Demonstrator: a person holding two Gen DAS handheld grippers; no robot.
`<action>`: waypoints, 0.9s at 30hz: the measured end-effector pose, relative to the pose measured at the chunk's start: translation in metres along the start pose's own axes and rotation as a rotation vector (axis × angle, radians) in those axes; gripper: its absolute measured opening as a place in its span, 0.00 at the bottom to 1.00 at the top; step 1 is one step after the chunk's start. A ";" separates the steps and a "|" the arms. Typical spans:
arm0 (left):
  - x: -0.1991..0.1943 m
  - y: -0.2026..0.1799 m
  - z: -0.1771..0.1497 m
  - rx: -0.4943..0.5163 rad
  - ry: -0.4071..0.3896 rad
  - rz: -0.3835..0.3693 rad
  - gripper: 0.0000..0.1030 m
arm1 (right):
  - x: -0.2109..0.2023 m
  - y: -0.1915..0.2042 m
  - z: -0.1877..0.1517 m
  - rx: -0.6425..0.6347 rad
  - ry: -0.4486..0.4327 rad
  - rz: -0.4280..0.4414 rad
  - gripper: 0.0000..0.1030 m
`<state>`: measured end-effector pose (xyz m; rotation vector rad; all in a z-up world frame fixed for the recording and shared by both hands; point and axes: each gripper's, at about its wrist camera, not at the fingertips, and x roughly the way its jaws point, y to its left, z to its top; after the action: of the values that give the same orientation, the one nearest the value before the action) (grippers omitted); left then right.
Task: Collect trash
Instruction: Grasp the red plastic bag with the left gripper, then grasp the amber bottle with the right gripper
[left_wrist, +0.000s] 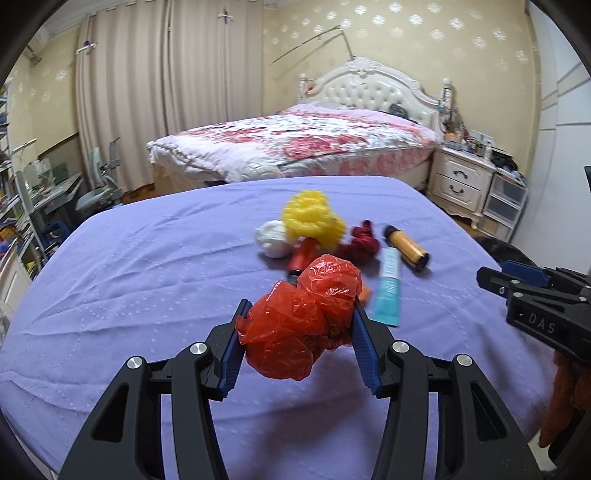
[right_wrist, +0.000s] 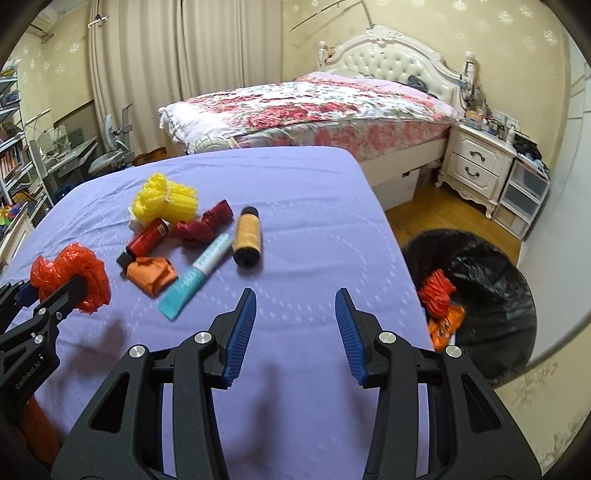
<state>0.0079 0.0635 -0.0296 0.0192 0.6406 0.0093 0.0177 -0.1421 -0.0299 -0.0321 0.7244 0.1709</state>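
Note:
My left gripper (left_wrist: 301, 312) is shut on a crumpled red plastic bag (left_wrist: 295, 325), held just above the purple tablecloth (left_wrist: 147, 277). The right wrist view shows that bag (right_wrist: 70, 273) and left gripper (right_wrist: 55, 295) at the far left. My right gripper (right_wrist: 295, 295) stands open over bare cloth with nothing between its fingers; it appears at the right edge (left_wrist: 517, 288) of the left view. Ahead lie a yellow foam net (right_wrist: 166, 199), a red bottle (right_wrist: 147, 236), a dark red wad (right_wrist: 205, 225), an amber bottle (right_wrist: 248, 236), a teal tube (right_wrist: 199, 277), an orange wad (right_wrist: 151, 275) and a white ball (left_wrist: 271, 238).
A bin lined with a black bag (right_wrist: 491, 280) stands on the wooden floor just past the table's right edge, with red and orange trash (right_wrist: 437, 291) inside. Beyond the table are a floral bed (right_wrist: 314, 107), a white nightstand (right_wrist: 476, 162), and a cluttered desk with a chair (right_wrist: 107, 158) at the left.

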 end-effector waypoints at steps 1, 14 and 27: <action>0.004 0.006 0.002 -0.006 0.003 0.019 0.50 | 0.006 0.002 0.007 -0.003 0.005 0.010 0.42; 0.037 0.060 0.021 -0.113 0.070 0.097 0.50 | 0.075 0.037 0.055 -0.085 0.090 0.047 0.30; 0.049 0.067 0.019 -0.145 0.120 0.068 0.50 | 0.091 0.041 0.059 -0.100 0.136 0.046 0.22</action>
<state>0.0582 0.1307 -0.0424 -0.1004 0.7581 0.1230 0.1167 -0.0835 -0.0443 -0.1234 0.8522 0.2505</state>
